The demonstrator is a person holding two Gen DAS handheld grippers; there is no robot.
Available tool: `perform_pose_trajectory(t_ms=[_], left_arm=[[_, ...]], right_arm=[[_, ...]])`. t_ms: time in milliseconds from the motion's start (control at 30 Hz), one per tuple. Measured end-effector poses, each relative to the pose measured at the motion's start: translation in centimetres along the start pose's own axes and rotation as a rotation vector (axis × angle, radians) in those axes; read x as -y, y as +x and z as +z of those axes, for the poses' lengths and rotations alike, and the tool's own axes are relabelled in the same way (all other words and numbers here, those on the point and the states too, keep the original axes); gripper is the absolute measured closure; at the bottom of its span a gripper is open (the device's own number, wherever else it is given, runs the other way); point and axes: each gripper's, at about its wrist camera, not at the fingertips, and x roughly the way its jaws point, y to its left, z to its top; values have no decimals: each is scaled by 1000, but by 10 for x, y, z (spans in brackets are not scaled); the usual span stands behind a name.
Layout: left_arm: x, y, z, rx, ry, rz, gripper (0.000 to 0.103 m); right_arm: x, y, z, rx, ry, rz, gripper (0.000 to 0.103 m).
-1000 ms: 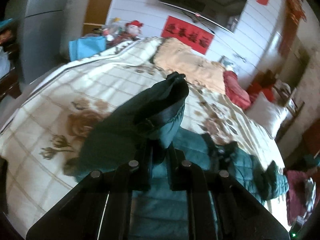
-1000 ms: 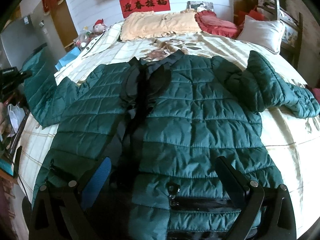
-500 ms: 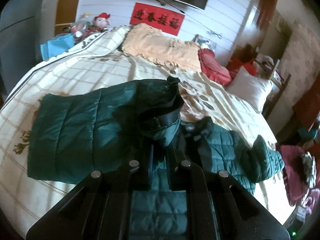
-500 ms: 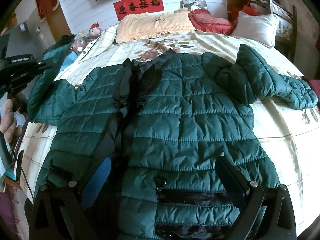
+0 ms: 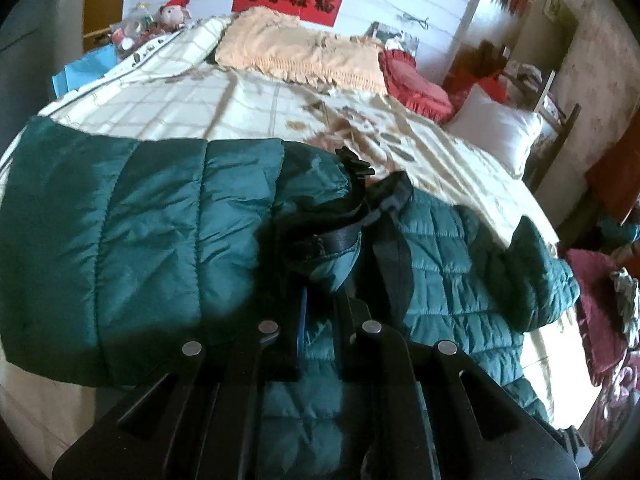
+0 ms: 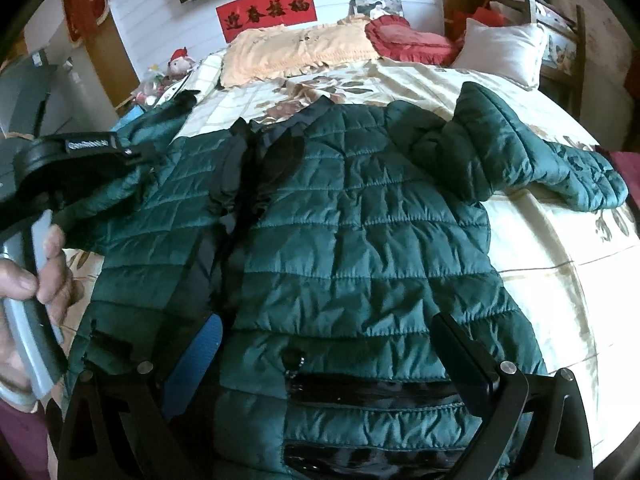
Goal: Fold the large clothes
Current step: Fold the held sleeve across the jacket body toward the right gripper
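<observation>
The left tool (image 5: 320, 300) is pinching the coat's (image 6: 360, 240) sleeve cuff (image 5: 324, 256) tight. The right tool (image 6: 320, 360) is hanging wide open, empty, above the coat's hem on the bed (image 6: 560, 280).

Both wrist views look down, near; both show the jacket (image 6: 360, 240).

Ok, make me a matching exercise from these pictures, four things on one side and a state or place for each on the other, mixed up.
Things:
1. left hand-held gripper
2. right hand-held gripper
3. jacket's right-hand sleeve
4. white pillow

States or places:
A. lying out on the bedspread
B. open above the jacket's hem
C. at the bed's far right corner
D. shut on a sleeve cuff

Pairs: 1-D, 2-B, 3-A, 4-C
</observation>
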Motion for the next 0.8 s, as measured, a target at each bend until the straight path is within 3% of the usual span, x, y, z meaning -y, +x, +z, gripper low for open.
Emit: perform_pose_trajectory(t_ms=[367, 433, 600, 800], left_arm=[[16, 49, -27, -95, 48, 28, 93], [17, 50, -30, -105, 52, 25, 87], [21, 31, -33, -106, 61, -67, 47], [17, -14, -35, -57, 140, -6, 44]], right_arm=[[10, 1, -2, -13, 19, -2, 0], [12, 1, -2, -14, 23, -5, 0], [16, 1, 1, -13, 50, 1, 0], [9, 0, 14, -10, 26, 18, 0]])
